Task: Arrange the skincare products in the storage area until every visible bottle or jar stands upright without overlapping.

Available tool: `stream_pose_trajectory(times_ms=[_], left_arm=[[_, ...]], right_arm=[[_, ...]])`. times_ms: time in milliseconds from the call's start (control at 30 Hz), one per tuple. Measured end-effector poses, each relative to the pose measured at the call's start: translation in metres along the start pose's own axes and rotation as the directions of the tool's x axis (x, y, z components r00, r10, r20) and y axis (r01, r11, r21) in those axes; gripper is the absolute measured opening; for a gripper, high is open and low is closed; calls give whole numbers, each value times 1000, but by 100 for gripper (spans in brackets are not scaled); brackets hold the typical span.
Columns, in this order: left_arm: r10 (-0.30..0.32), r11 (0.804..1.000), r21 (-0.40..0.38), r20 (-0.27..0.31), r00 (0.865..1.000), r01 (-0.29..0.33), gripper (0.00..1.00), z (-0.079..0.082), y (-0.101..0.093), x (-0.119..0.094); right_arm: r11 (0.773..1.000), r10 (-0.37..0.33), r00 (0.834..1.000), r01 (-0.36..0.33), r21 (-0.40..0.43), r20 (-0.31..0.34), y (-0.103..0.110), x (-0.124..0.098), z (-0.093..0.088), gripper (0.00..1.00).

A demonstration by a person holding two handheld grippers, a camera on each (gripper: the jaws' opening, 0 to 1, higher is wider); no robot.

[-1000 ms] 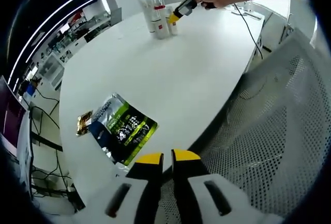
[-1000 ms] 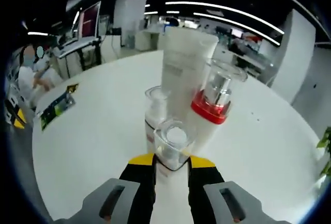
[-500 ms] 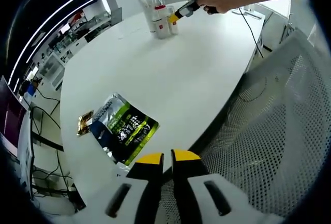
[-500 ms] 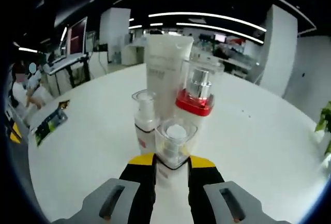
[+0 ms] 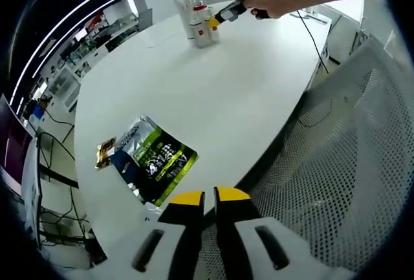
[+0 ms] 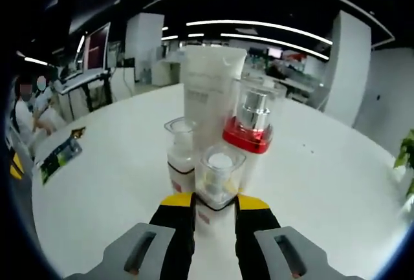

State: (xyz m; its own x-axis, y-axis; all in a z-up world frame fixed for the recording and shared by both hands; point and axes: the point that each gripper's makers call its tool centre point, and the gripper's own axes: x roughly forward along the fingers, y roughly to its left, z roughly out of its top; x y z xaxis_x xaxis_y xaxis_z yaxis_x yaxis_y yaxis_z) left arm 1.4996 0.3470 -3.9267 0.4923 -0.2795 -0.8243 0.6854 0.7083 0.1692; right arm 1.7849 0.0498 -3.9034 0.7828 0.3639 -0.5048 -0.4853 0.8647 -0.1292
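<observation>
The right gripper [image 6: 213,204] has its yellow-tipped jaws closed on a small clear-capped white bottle [image 6: 218,180], holding it upright at the near edge of a tight cluster of skincare products far across the round white table [image 5: 213,92]. Just behind it stand a tall frosted white tube [image 6: 212,96], a clear-capped pump bottle with a red collar [image 6: 251,131] and a short white bottle with a clear square cap [image 6: 178,150], all upright and close together. In the left gripper view the same cluster [image 5: 196,16] sits at the far side of the table with a person's hand [image 5: 262,0] reaching to it. The left gripper [image 5: 202,197] hangs idle over the near table edge, jaws nearly together and gripping nothing, beside a dark blue and green foil pouch [image 5: 152,160] lying flat and a white mesh chair back [image 5: 336,157]. The step in hand looks like seating the held bottle beside its neighbours. To do it well, keep the bottle vertical, settle its base fully on the table in a gap clear of the red-collared bottle, open the jaws only slightly, then draw straight back so the tips do not nudge or tip the crowded bottles
</observation>
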Motion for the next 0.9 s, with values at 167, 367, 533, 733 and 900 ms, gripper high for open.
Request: stream_pose_trajectory(times_ms=[167, 367, 533, 733, 900], left_arm=[[-3, 1000, 3, 1, 1000, 3, 1, 0, -1, 0], [-3, 1000, 2, 3, 1000, 3, 0, 0, -1, -1], [-1, 1000, 3, 2, 1000, 1, 1, 0, 0, -1], [2, 1000, 1, 4, 1000, -2, 1, 0, 1, -1], [4, 1000, 3, 3, 1000, -4, 1, 0, 1, 0]], right_arm=[[1000, -2, 1000, 2, -6, 7, 1, -2, 1, 18], [1000, 0, 1000, 0, -10, -21, 0, -2, 2, 18], [1000, -4, 999, 4, -12, -45, -1, -3, -1, 19], [1000, 7, 996, -9, -24, -89, 0, -2, -11, 19], [1000, 19, 993, -19, -6, -115, -2, 0, -20, 23]])
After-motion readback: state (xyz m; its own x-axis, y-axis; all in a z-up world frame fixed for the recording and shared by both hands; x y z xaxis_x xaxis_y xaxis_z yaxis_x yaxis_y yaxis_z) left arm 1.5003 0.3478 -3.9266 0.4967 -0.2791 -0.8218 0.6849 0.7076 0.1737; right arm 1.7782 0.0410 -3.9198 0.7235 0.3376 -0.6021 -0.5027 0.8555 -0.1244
